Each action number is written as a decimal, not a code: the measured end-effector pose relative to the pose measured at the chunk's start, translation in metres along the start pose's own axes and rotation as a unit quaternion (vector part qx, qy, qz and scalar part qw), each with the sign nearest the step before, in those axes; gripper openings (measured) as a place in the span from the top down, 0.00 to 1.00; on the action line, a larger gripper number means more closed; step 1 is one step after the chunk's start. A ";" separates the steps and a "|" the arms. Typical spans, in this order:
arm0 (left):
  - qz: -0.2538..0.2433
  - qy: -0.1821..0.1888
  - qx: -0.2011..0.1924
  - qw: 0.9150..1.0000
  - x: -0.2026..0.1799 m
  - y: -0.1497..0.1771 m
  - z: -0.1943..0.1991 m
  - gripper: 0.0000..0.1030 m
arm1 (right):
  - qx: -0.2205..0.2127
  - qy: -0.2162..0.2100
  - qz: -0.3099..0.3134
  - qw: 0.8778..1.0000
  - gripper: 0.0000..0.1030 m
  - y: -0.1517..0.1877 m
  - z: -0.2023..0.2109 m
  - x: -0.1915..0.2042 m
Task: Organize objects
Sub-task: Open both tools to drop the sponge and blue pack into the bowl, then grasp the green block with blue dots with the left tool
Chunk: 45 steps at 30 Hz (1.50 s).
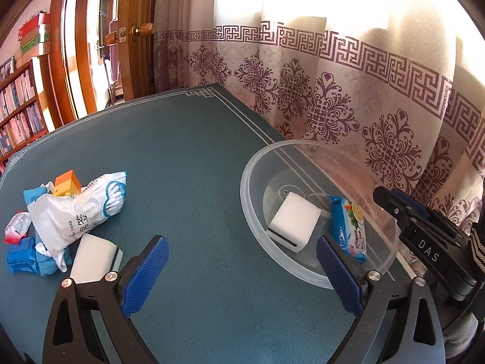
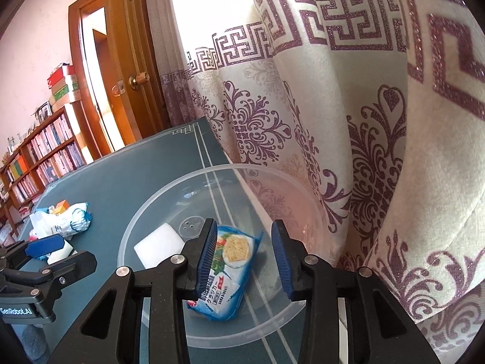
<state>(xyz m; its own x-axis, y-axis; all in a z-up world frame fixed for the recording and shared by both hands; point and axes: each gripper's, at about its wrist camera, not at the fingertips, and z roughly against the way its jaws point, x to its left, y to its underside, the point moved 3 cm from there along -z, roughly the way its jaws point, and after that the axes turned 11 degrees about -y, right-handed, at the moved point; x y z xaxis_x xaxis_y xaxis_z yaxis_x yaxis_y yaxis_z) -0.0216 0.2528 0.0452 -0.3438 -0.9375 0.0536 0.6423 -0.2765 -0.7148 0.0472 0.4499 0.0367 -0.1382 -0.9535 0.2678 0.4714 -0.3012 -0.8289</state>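
- Your right gripper [image 2: 245,257] is nearest, and its two blue fingers [image 2: 207,257] are spread apart. They hold nothing.
- The blue cracker pack [image 2: 225,276] lies just under them, inside the clear bowl [image 2: 157,203]. Its edge looks to be right by your left-side finger, maybe touching it. If you pull away fast, I think the finger could catch the wrapper and drag the pack out again.
- Past that same finger, deeper in the bowl, sits the white sponge block [image 2: 157,245]. It looks safe there.
- The bowl is light plastic and sits near the table edge by the curtain [image 2: 379,151]. A bump from your fingers could slide it or tip it toward the curtain.
- Your left gripper [image 1: 241,273] is wide open too, with nothing between its fingers [image 1: 145,273]. Its right-side finger hangs in front of the bowl rim, so a careless swing could knock the bowl.
- Just beyond the left-side finger lies another white sponge [image 1: 92,257], and past it the pile: the cotton swab bag [image 1: 78,209], the orange box [image 1: 68,183] and the blue packets [image 1: 27,261].
- The swab bag is soft and slippery, I think. A pinch on a loose corner could let it slip, or pull other things along.
- The pile things overlap, so grabbing one may push the rest toward the table [image 1: 188,151] edge.
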 end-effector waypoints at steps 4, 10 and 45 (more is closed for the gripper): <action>0.003 -0.009 0.000 1.000 0.006 0.004 0.004 0.02 | 0.003 -0.010 0.008 1.000 0.62 0.001 -0.001 0.009; 0.008 -0.022 0.004 1.000 0.018 0.014 0.008 0.00 | 0.009 -0.021 0.013 1.000 0.62 0.004 -0.002 0.019; 0.108 -0.147 0.043 0.982 0.150 0.085 0.026 0.00 | 0.068 -0.110 0.081 0.988 0.56 0.050 -0.008 0.106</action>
<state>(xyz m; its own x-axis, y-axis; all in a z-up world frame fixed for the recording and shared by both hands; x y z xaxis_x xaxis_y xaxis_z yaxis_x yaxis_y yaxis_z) -0.0007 0.0833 0.0101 0.0111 -0.9934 0.1145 0.7388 -0.0690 -0.6704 0.0485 0.3335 0.0199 0.1348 -0.9586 0.2509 0.5869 -0.1268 -0.7997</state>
